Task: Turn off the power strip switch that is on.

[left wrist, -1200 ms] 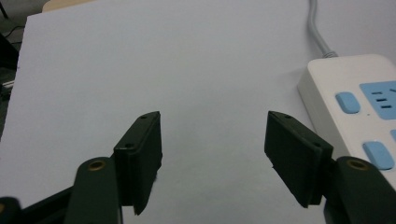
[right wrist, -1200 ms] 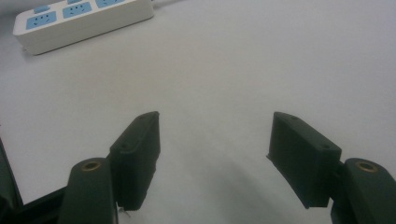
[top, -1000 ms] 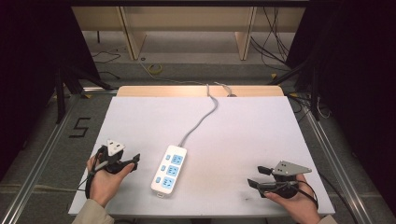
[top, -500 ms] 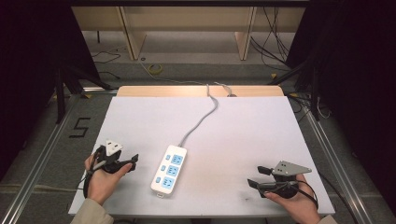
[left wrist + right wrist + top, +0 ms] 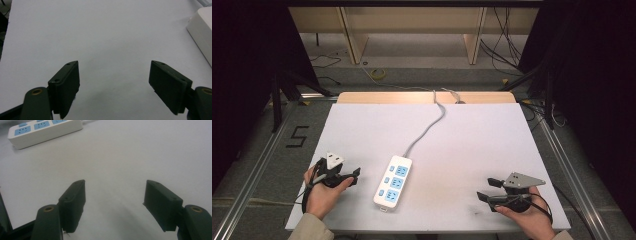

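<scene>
A white power strip (image 5: 394, 181) with blue sockets lies on the white table (image 5: 472, 150), and its grey cable (image 5: 427, 130) runs to the far edge. My left gripper (image 5: 356, 176) rests on the table left of the strip, pointing toward it. Its jaws have just been opening and now stand wide apart with nothing between them (image 5: 115, 82); the strip's edge (image 5: 200, 30) lies ahead to the right. My right gripper (image 5: 484, 188) sits near the front right, open and empty (image 5: 115, 197), and the strip (image 5: 42, 131) lies farther off.
The table's near edge runs just under both hands. Metal rails flank the table on both sides. Behind it stand wooden shelf legs, with loose cables on the floor. Bare tabletop lies between the strip and the right gripper.
The left hand has shifted very slightly on the table. The right hand and the power strip have kept still.
</scene>
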The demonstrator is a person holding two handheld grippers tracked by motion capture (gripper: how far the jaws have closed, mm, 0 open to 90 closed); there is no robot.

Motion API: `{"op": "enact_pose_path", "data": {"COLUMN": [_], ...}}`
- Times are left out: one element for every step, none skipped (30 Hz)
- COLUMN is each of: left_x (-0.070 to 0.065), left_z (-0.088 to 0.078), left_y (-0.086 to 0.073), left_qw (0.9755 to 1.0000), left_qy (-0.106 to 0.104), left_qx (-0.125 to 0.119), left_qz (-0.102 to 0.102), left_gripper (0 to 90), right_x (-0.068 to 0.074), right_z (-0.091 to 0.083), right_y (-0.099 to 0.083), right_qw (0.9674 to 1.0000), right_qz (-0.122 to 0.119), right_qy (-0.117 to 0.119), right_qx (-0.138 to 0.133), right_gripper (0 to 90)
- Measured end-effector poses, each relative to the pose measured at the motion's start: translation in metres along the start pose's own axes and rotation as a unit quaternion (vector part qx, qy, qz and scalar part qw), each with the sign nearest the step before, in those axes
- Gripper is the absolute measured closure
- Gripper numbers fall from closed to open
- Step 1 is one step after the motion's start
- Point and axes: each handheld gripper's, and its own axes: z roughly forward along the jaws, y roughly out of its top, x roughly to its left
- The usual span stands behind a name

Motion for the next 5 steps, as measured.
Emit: {"op": "enact_pose_path", "data": {"left_x": [0.0, 0.0, -0.0003, -0.0007, -0.0009], "left_z": [0.0004, 0.0009, 0.0018, 0.0029, 0.0041], "left_y": [-0.0002, -0.0004, -0.0007, -0.0009, -0.001], "left_qw": [1.0, 1.0, 1.0, 1.0, 1.0], "left_qy": [0.0, 0.0, 0.0, 0.0, 0.0], "left_qx": [0.001, 0.003, 0.004, 0.004, 0.004], "left_qz": [0.001, 0.002, 0.001, 0.0, 0.002], "left_gripper": [24.3, 24.3, 24.3, 24.1, 23.7], "right_x": [0.0001, 0.0002, 0.0001, 0.0, 0.0], "right_z": [0.0001, 0.0002, 0.0002, 0.0002, 0.0], "right_y": [0.0, 0.0, 0.0, 0.0, -0.0001], "right_qw": [1.0, 1.0, 1.0, 1.0, 1.0], "right_qz": [0.0, 0.001, 0.0, 0.0, 0.001], "right_qy": [0.0, 0.001, 0.0, 0.0, 0.0], "right_qx": [0.0, 0.0, 0.0, 0.0, 0.0], "right_gripper": [34.4, 34.4, 34.4, 34.4, 34.4]}}
